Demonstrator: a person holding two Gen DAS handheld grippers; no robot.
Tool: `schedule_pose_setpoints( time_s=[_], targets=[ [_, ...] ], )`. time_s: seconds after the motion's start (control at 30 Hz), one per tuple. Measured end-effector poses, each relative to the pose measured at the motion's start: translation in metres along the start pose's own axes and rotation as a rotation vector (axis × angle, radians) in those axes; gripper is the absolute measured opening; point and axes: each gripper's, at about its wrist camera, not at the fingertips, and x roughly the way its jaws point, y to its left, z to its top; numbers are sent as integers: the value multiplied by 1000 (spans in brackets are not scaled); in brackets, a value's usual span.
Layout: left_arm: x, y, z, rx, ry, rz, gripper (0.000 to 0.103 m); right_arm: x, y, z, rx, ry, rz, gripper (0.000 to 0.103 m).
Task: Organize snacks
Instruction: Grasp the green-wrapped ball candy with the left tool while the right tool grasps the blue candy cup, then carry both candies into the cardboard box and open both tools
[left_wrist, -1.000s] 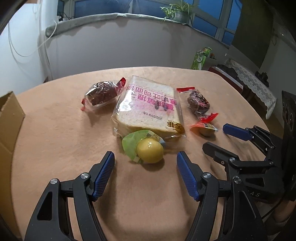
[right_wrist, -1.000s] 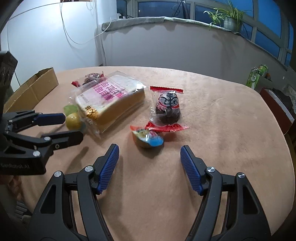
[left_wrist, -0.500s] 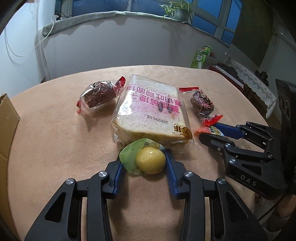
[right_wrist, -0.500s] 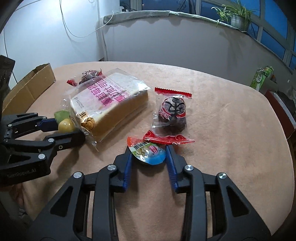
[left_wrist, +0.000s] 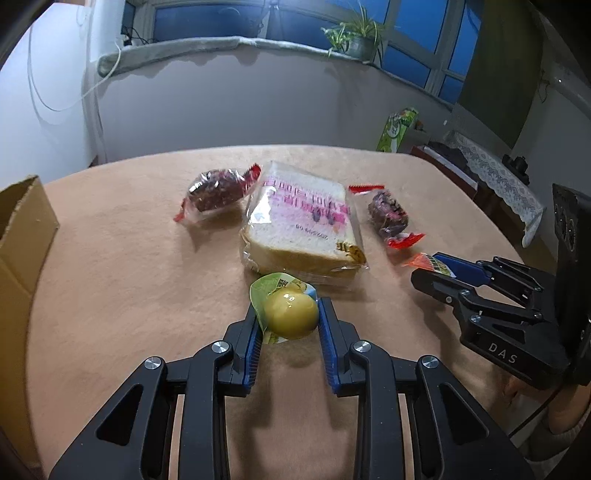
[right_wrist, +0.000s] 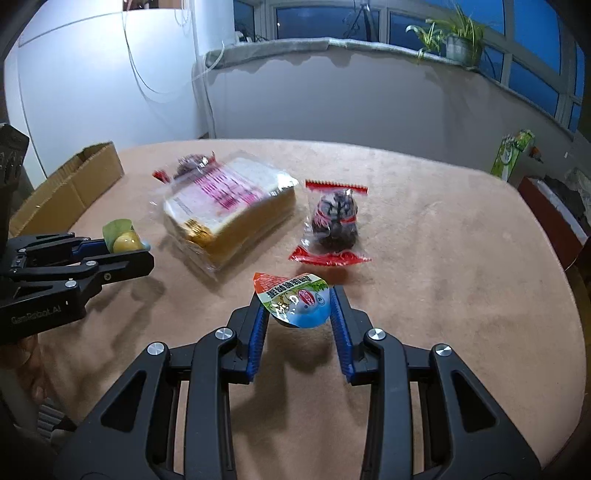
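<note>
A yellow jelly cup (left_wrist: 292, 318) with a green lid sits between the blue pads of my left gripper (left_wrist: 289, 310). The jaws are closing and the pads press on its sides. My right gripper (right_wrist: 297, 304) is shut on a jelly cup with a blue and red lid (right_wrist: 295, 301) and holds it just above the tan tablecloth (right_wrist: 443, 258). Beyond both grippers lies a bagged loaf of sliced bread (left_wrist: 306, 225). A dark wrapped snack (left_wrist: 218, 192) lies left of the loaf and another (left_wrist: 388, 214) to its right. In the right wrist view the left gripper (right_wrist: 125, 247) shows at the left.
An open cardboard box (left_wrist: 22, 229) stands at the table's left edge. The right gripper (left_wrist: 439, 269) reaches in from the right in the left wrist view. Off the table's far right are a green carton (left_wrist: 399, 127) and a lace-covered cabinet (left_wrist: 495, 181). A potted plant (left_wrist: 354, 40) sits on the sill.
Both grippers went from wide open to closed on their jelly cups. The right gripper has since lifted its cup a little off the cloth.
</note>
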Motion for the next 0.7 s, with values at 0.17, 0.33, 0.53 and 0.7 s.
schedule_pose_setpoints(
  time_s=[0.17, 0.33, 0.53, 0.7],
  targets=[
    [-32, -5, 8, 11, -66, -2, 27, -35, 12, 12, -25, -79, -12, 34],
    [-72, -10, 15, 35, -149, 11, 27, -71, 30, 26, -64, -150, -28, 34],
    [-117, -7, 13, 64, -237, 61, 27, -102, 61, 34, -107, -203, -40, 34],
    [-145, 6, 3, 63, -291, 89, 27, -113, 90, 36, -138, -228, -48, 34]
  ],
)
